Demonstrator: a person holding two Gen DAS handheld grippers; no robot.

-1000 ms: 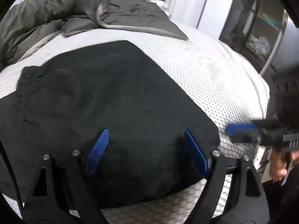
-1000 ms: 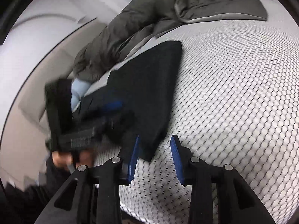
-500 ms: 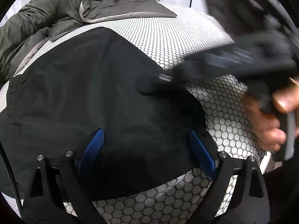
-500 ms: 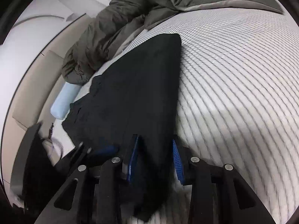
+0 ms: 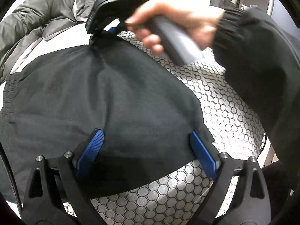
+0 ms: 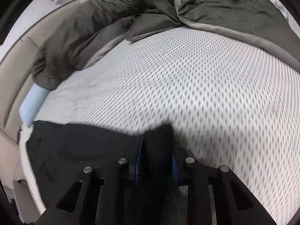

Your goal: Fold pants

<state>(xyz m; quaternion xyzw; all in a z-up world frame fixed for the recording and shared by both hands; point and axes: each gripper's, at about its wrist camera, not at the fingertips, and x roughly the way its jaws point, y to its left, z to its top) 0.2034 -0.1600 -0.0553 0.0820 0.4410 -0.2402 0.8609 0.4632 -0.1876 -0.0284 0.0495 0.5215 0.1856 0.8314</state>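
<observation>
Fingers (image 5: 203, 154) of the left gripper (image 5: 148, 153) are spread wide and released, hovering over the near hem of the black pants (image 5: 116, 101), which lie flat on the bed (image 5: 225, 101) by its near edge. Right gripper (image 6: 156, 164) fingers (image 6: 139, 161) are clenched on a fold of the pants at their far corner; right hand (image 5: 180, 16) holds it there. No readable writing; open mattress runs to the grey duvet (image 6: 116, 24) at the far edge.

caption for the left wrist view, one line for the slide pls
Open left gripper over black pants on the honeycomb-mesh bed, while the right gripper pinches the far edge.
</observation>
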